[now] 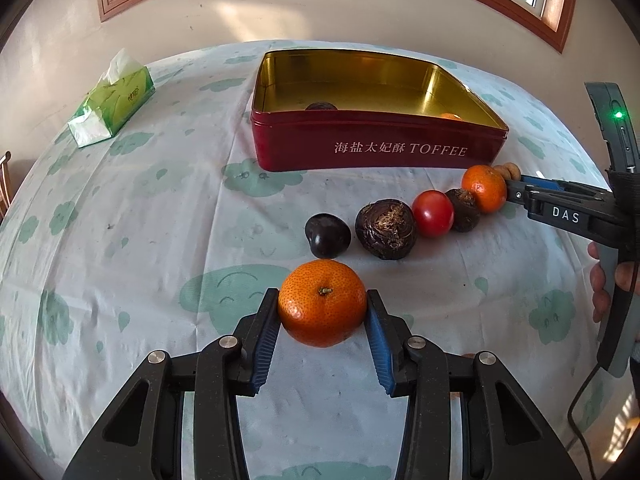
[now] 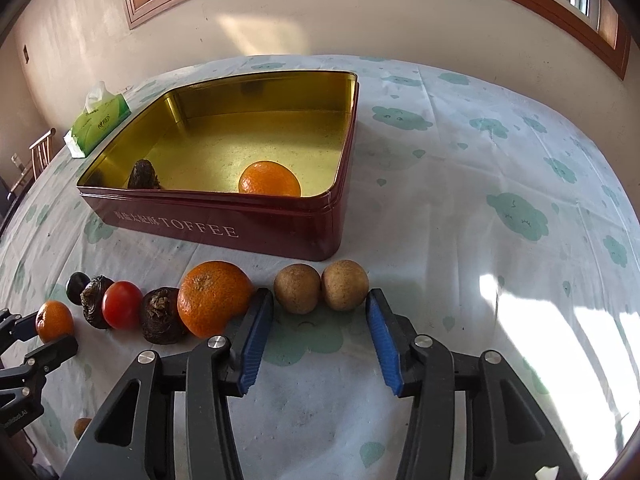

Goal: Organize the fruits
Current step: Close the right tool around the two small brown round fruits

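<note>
So the left gripper point(image 1: 322, 312) has its jaws closed onto a mandarin point(image 1: 322, 303), blue pads touching both sides of it, near the front of the table point(image 1: 120, 216). The right gripper point(image 2: 320, 312) has its jaws wide open with nothing between them; its left finger sits just beside a second mandarin point(image 2: 214, 298) and its right fingertip is just beside the right one of two small brown round fruits point(image 2: 321, 287), which touch each other.

Room-wise: the red tin point(image 2: 224, 220) stands with its top open toward the back-middle, and its front wall is close behind the fruit row, so the strip between them is narrow. Right of the tin the cloth is bare all the way to the table edge, plenty of space there. Left side is mostly bare too, apart from a green tissue pack point(image 1: 114, 100) near the far left edge.

Counts, as far as I can see: three mandarins on the table counting the gripped one, though the third is only a sliver by the right view's lower left edge, plus one mandarin point(image 2: 269, 178) inside the tin near its front right corner. One red tomato point(image 1: 433, 213). Two dark rough bulbs point(image 1: 386, 229) in the row, and another dark one in the tin at front left. One smooth dark plum point(image 1: 327, 236). The row runs diagonally, items mostly touching.
</note>
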{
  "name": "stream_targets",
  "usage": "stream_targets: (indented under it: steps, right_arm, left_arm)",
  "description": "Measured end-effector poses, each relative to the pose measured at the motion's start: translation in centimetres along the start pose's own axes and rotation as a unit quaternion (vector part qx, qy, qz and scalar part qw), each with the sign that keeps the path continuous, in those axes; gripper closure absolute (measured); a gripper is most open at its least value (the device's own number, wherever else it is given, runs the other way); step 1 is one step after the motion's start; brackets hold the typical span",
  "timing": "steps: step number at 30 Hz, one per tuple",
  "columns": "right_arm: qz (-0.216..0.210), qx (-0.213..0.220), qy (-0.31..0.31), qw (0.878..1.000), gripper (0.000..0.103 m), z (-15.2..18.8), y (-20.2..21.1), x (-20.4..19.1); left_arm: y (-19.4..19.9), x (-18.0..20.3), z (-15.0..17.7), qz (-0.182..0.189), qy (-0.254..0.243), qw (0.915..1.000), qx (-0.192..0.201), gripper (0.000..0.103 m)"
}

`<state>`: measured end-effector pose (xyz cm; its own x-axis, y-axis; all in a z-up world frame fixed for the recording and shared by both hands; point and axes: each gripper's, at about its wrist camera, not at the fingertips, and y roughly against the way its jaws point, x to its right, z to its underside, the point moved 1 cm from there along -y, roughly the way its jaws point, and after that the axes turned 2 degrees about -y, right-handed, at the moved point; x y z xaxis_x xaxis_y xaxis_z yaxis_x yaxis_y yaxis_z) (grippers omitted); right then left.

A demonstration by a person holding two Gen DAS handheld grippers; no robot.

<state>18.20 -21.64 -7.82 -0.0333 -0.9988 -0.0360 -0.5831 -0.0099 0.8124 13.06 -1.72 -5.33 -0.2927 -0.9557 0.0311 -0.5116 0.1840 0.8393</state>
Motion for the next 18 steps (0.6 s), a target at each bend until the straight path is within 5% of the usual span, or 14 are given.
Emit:
stream_targets:
  steps: [18]
  right_arm:
    - [0.004,0.002,-0.004,1.000,0.060,0.7,1.2,0.4]
  left_arm:
    - [0.8,0.0,-0.3,-0.006,0.005,0.9999,0.009,0.060]
